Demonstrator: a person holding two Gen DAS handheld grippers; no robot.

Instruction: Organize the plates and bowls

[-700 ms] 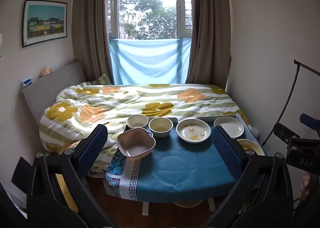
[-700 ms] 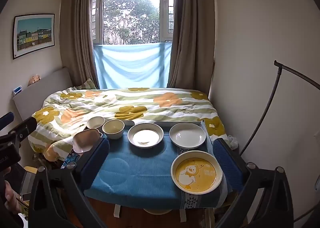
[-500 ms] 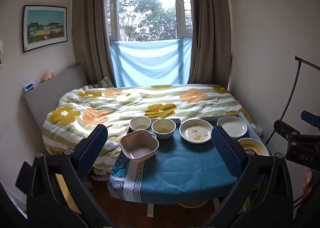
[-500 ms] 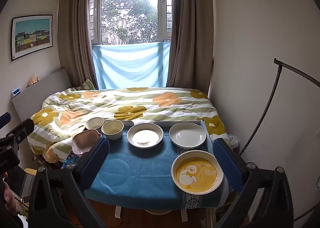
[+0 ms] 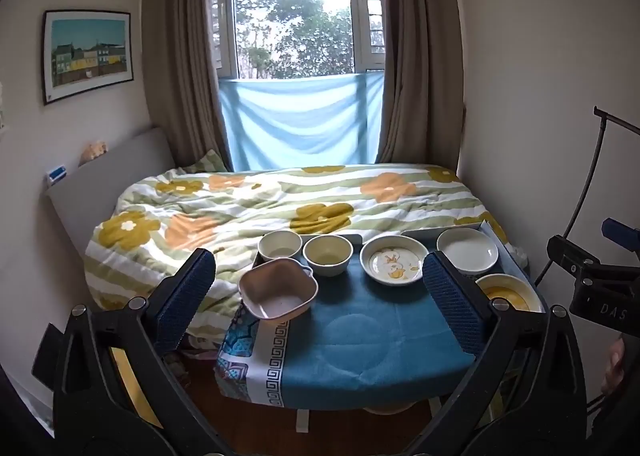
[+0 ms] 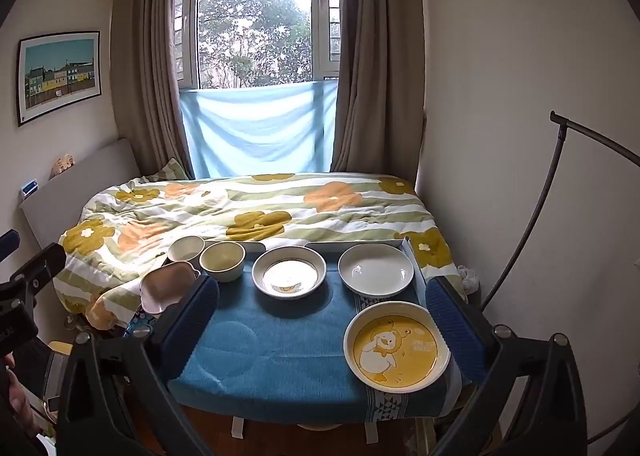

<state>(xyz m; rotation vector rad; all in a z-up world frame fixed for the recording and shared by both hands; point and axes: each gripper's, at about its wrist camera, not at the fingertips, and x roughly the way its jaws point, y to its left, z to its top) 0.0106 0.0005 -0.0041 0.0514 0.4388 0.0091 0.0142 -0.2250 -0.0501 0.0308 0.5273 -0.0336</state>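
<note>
A small table under a blue cloth (image 5: 360, 336) (image 6: 272, 352) carries the dishes. A pink square bowl (image 5: 278, 294) (image 6: 166, 286) sits at its left edge. Behind it stand a white bowl (image 5: 280, 246) (image 6: 186, 248) and a cream bowl (image 5: 328, 254) (image 6: 223, 260). To the right lie a white plate with a duck print (image 5: 394, 260) (image 6: 289, 272), a plain white plate (image 5: 467, 250) (image 6: 376, 270) and a yellow duck plate (image 6: 397, 346) (image 5: 506, 292). My left gripper (image 5: 320, 292) and right gripper (image 6: 322, 316) hang open short of the table, holding nothing.
A bed with a flowered quilt (image 5: 280, 207) lies right behind the table, below a window with curtains. A white wall closes the right side, with a dark curved stand (image 6: 540, 207) against it. Wooden floor shows under the table.
Both views have pulled back and tipped up a little, so the table sits slightly lower and smaller in frame. The dishes have not moved and both grippers stay open.
</note>
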